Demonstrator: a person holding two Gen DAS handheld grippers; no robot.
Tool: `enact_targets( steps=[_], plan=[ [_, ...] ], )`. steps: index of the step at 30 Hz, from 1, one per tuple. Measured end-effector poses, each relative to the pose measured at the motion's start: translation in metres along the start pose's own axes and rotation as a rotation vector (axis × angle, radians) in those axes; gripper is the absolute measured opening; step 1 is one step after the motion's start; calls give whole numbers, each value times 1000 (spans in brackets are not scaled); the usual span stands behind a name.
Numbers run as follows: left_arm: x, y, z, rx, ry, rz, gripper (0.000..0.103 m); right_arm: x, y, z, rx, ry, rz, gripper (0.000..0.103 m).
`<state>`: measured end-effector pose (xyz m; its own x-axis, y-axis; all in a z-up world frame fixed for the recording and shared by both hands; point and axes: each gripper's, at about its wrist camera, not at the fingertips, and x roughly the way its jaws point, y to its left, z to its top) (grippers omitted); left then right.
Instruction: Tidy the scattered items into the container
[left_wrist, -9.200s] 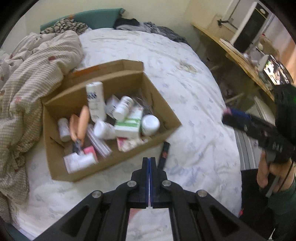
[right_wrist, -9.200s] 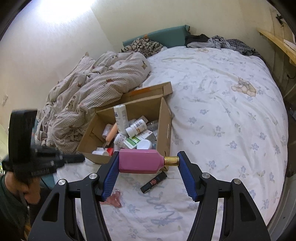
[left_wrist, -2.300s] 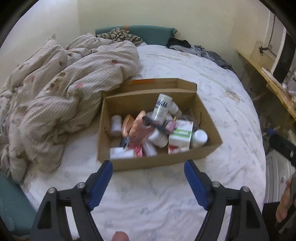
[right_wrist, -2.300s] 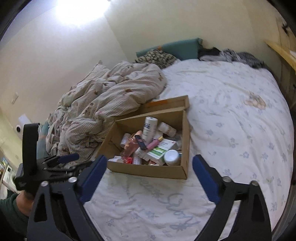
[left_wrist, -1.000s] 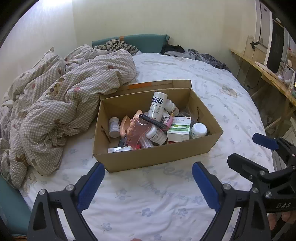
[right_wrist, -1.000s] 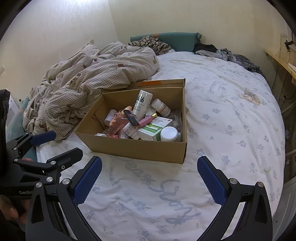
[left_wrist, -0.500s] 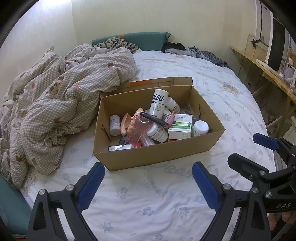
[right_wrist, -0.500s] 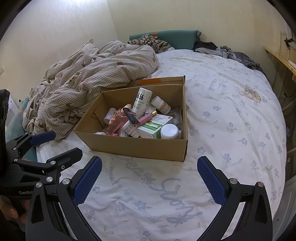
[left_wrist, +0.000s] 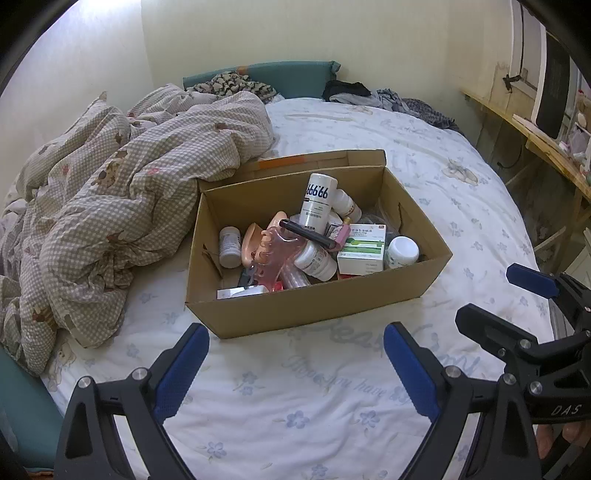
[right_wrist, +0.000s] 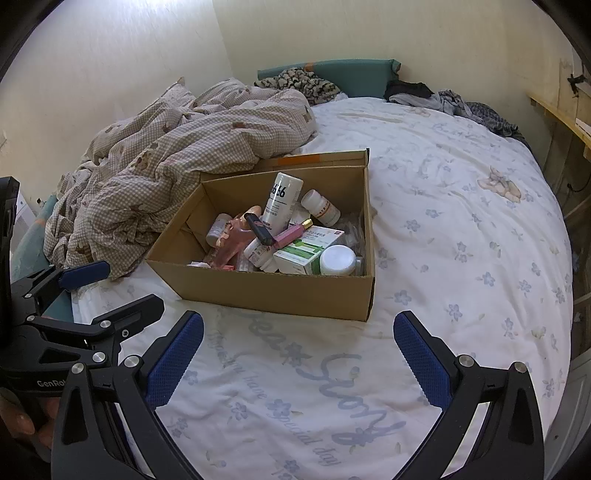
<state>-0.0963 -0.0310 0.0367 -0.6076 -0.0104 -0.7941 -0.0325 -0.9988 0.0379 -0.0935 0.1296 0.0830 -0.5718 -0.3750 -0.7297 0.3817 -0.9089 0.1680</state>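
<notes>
Cardboard box (left_wrist: 317, 306) on the bed (left_wrist: 303, 391) looks full; both left tongs (left_wrist: 295, 365) and right tongs (right_wrist: 297, 352) gape empty, so scan the sheet for strays.

A cardboard box (right_wrist: 280, 291) sits open on the bed (right_wrist: 461, 229), its far flap folded back; inside it a tall white bottle (right_wrist: 281, 201) leans upright at the far side, a small white bottle (right_wrist: 320, 208) lies just right of it, a green and white carton (right_wrist: 308, 249) lies near the front with a white jar (right_wrist: 337, 260) touching its right end, and a pink tube (right_wrist: 291, 234) and a black stick (right_wrist: 261, 229) rest on the heap; a checked quilt (right_wrist: 184, 155) is bunched to the left, touching the box's far flap; the right tool (right_wrist: 297, 343) hangs with its blue-padded jaws spread wide over the near sheet, holding nothing; the left tool (right_wrist: 110, 286) shows at the near left, likewise spread and empty.
</notes>
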Motion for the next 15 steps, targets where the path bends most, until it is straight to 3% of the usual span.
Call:
enact_targets(
  steps=[15],
  plan=[
    [0, -2, -1, 11, -6, 14, 96, -2, 2, -1, -15, -2, -6, 103]
  ],
)
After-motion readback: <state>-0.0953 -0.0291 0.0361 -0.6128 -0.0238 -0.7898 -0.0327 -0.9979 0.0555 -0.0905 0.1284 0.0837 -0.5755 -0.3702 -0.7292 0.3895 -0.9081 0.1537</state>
